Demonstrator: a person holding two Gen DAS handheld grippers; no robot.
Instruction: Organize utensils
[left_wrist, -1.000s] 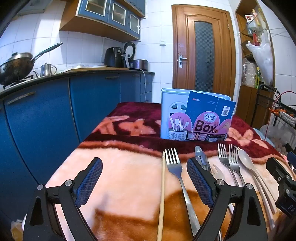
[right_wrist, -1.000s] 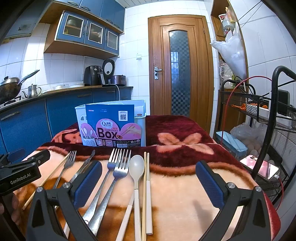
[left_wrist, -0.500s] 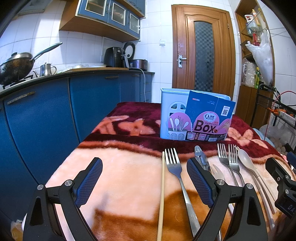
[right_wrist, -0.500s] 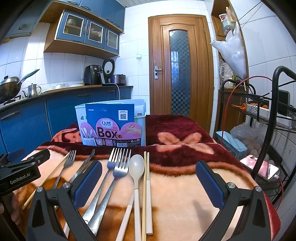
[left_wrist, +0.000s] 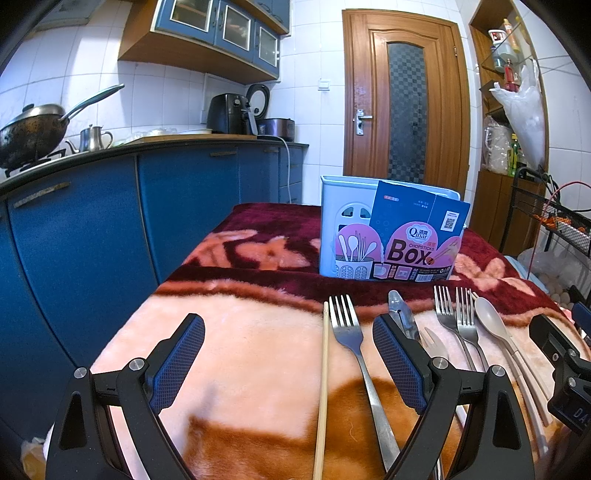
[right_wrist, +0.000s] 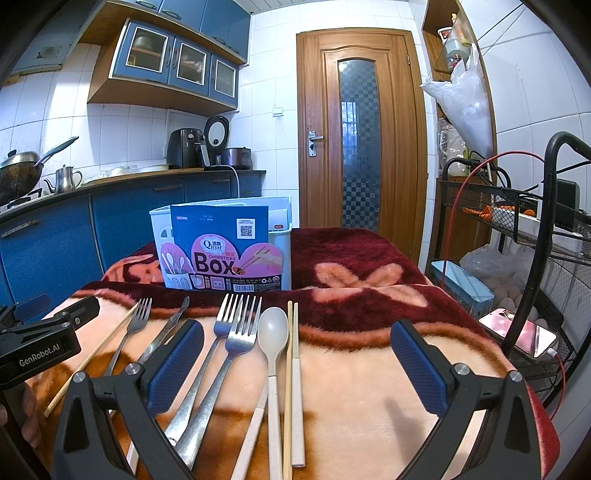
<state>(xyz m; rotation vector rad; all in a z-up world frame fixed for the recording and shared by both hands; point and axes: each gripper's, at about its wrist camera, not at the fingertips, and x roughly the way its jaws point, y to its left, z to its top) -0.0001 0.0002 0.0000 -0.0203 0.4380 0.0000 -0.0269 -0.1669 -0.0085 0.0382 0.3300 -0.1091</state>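
Utensils lie in a row on a plush blanket-covered table (left_wrist: 240, 354). In the left wrist view a wooden chopstick (left_wrist: 324, 369) and a steel fork (left_wrist: 351, 343) lie between the fingers of my open left gripper (left_wrist: 288, 358); a knife (left_wrist: 400, 314) sits by its right finger. In the right wrist view two forks (right_wrist: 236, 332), a pale spoon (right_wrist: 273, 336) and chopsticks (right_wrist: 293, 362) lie under my open right gripper (right_wrist: 295, 358). A white utensil holder (right_wrist: 282, 251) with a "Box" label card (right_wrist: 221, 251) stands upright behind them. Neither gripper holds anything.
Blue kitchen cabinets (left_wrist: 92, 236) run along the left, with a wok (left_wrist: 29, 133) on the counter. A wire rack (right_wrist: 535, 229) and a phone (right_wrist: 517, 332) sit off the table's right edge. A wooden door (right_wrist: 362, 140) is behind.
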